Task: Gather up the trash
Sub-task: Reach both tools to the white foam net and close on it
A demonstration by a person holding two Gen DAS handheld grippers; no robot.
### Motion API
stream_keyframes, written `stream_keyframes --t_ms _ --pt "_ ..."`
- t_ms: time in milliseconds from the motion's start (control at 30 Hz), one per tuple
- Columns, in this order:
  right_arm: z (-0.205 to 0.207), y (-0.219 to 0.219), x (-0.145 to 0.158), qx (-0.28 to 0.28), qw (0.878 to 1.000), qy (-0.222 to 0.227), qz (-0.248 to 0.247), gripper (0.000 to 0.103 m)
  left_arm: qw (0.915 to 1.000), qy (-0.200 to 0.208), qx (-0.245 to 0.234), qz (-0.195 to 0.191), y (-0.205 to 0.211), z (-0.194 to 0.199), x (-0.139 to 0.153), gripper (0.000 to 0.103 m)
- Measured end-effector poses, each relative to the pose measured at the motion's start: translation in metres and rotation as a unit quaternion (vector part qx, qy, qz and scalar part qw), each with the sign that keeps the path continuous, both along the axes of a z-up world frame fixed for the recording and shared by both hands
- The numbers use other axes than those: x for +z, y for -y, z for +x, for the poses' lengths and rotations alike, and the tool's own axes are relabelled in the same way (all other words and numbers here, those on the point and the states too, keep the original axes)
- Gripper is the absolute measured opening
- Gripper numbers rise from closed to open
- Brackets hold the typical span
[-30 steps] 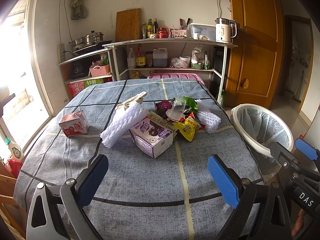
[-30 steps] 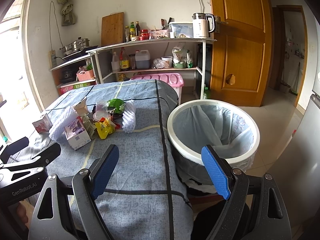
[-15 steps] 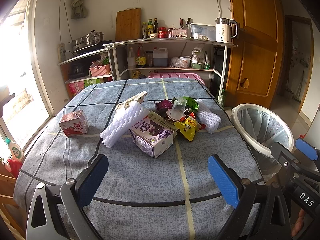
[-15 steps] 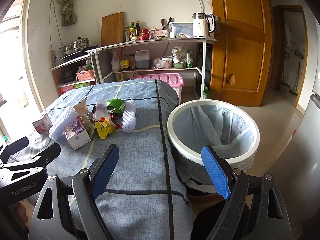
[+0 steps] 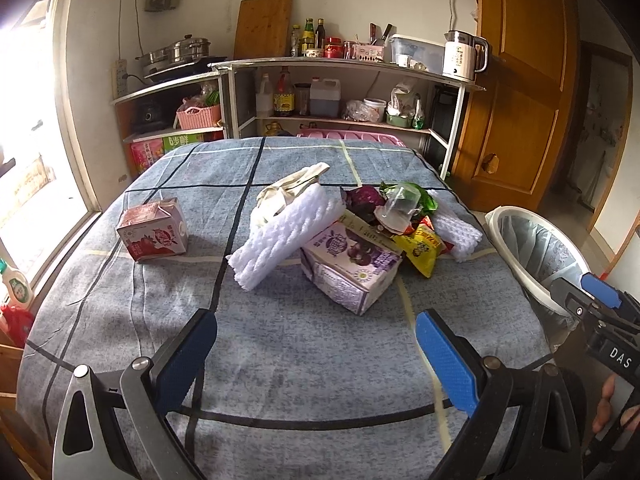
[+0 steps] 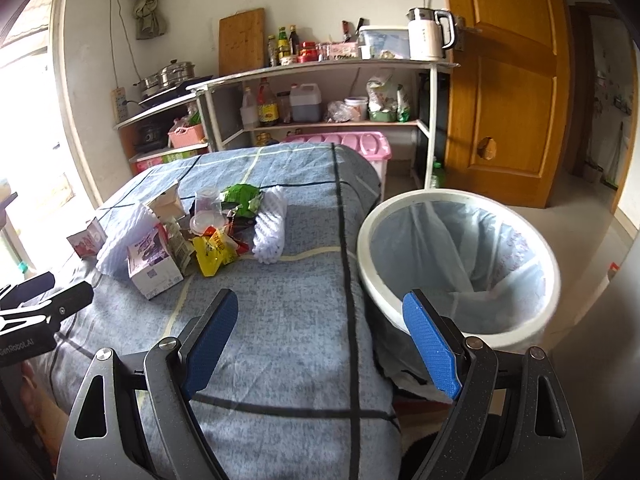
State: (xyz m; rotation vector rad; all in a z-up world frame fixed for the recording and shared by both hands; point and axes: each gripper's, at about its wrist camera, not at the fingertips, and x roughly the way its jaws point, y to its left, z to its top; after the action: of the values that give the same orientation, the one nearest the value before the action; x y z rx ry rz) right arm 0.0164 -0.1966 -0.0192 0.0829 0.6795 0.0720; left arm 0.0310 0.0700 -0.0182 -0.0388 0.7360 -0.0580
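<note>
A desk covered with a blue-grey checked cloth (image 5: 280, 340) holds a small heap of trash near its middle. The left gripper (image 5: 316, 354) hangs low over the near part of the cloth with its blue-padded jaws spread wide, and nothing is between them. The right gripper (image 6: 320, 340) hangs over the near right edge of the desk, its jaws also spread wide and holding nothing. In the heap, a purple and white drink carton (image 5: 352, 268) lies on its side, and a white foam net sleeve (image 5: 284, 240) leans across its left end. Just behind the carton sit a clear plastic cup (image 5: 396, 210), a crumpled green wrapper (image 5: 424, 198) and a dark purple round thing (image 5: 362, 202). A yellow snack bag (image 5: 422, 250) lies to the right of the carton, touching it, and a second white foam net (image 5: 456, 230) lies just past the bag. A small red and white milk carton (image 5: 154, 232) stands apart on the left side of the desk. A round white trash bin with a clear plastic liner (image 6: 460, 256) stands on the floor just beside the right edge of the desk, and it looks empty inside. Shelves with bottles and pots (image 5: 320, 96) stand against the wall behind the desk.
</note>
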Motion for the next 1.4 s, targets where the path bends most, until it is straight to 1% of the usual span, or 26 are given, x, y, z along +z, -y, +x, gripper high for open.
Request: stream_keyframes --t_ms 67,233,333,467,600,667,700,733,767,867,900,1000,1033,1067,1133,1167,1233,1267,1333,1400 --pt "0.010 -0.002 -0.002 0.007 1.000 -0.006 0.005 0.085 0.9998 -0.008 0.004 -0.019 -0.015 0.008 -0.003 0.101" --pt "0.035 -0.008 -0.006 0.024 1.000 -0.010 0.007 0.085 0.9986 -0.017 0.023 -0.045 -0.045 0.025 -0.008 0.101" --pt "0.053 -0.012 -0.008 0.032 0.999 -0.017 0.009 0.085 0.9986 -0.019 0.017 -0.045 -0.053 0.038 -0.009 0.101" --pt "0.073 -0.015 -0.010 0.047 0.999 -0.020 0.014 0.085 0.9987 -0.026 -0.005 -0.043 -0.056 0.058 -0.013 0.101" --pt "0.093 -0.019 -0.015 0.065 0.997 -0.037 0.032 0.085 0.9985 -0.029 -0.017 -0.043 -0.055 0.074 -0.015 0.101" --pt "0.103 -0.022 -0.020 0.068 0.996 -0.045 0.031 0.085 0.9982 -0.030 -0.028 -0.043 -0.054 0.082 -0.016 0.101" --pt "0.106 -0.022 -0.022 0.070 0.996 -0.049 0.033 0.084 0.9980 -0.032 -0.032 -0.044 -0.054 0.086 -0.016 0.099" --pt "0.112 -0.023 -0.025 0.072 0.995 -0.058 0.034 0.081 0.9977 -0.035 -0.037 -0.044 -0.054 0.090 -0.017 0.095" --pt "0.115 -0.024 -0.025 0.072 0.995 -0.061 0.033 0.078 0.9975 -0.037 -0.043 -0.042 -0.054 0.094 -0.019 0.095" --pt "0.126 -0.027 -0.025 0.082 0.994 -0.064 0.030 0.076 0.9962 -0.048 -0.058 -0.044 -0.053 0.104 -0.025 0.089" --pt "0.129 -0.028 -0.025 0.085 0.994 -0.065 0.030 0.075 0.9957 -0.052 -0.060 -0.046 -0.052 0.107 -0.026 0.085" --pt "0.141 -0.030 -0.028 0.093 0.992 -0.076 0.033 0.064 0.9948 -0.059 -0.069 -0.046 -0.048 0.114 -0.030 0.083" --pt "0.144 -0.030 -0.029 0.094 0.992 -0.080 0.038 0.058 0.9945 -0.061 -0.070 -0.047 -0.047 0.115 -0.032 0.081" --pt "0.147 -0.029 -0.031 0.094 0.991 -0.087 0.044 0.056 0.9941 -0.061 -0.075 -0.049 -0.046 0.116 -0.032 0.080" --pt "0.149 -0.028 -0.035 0.092 0.990 -0.094 0.049 0.056 0.9935 -0.060 -0.082 -0.052 -0.044 0.117 -0.032 0.072" --pt "0.149 -0.028 -0.036 0.093 0.990 -0.094 0.049 0.047 0.9931 -0.060 -0.084 -0.055 -0.044 0.118 -0.032 0.070" --pt "0.148 -0.028 -0.038 0.098 0.989 -0.098 0.054 0.036 0.9929 -0.060 -0.087 -0.055 -0.042 0.117 -0.031 0.064" --pt "0.148 -0.028 -0.039 0.100 0.988 -0.100 0.060 0.033 0.9927 -0.059 -0.090 -0.054 -0.040 0.116 -0.030 0.062" --pt "0.147 -0.028 -0.040 0.106 0.987 -0.099 0.065 0.025 0.9922 -0.058 -0.095 -0.056 -0.038 0.115 -0.030 0.053" --pt "0.145 -0.029 -0.038 0.106 0.988 -0.093 0.061 0.024 0.9915 -0.058 -0.098 -0.064 -0.037 0.113 -0.029 0.047"
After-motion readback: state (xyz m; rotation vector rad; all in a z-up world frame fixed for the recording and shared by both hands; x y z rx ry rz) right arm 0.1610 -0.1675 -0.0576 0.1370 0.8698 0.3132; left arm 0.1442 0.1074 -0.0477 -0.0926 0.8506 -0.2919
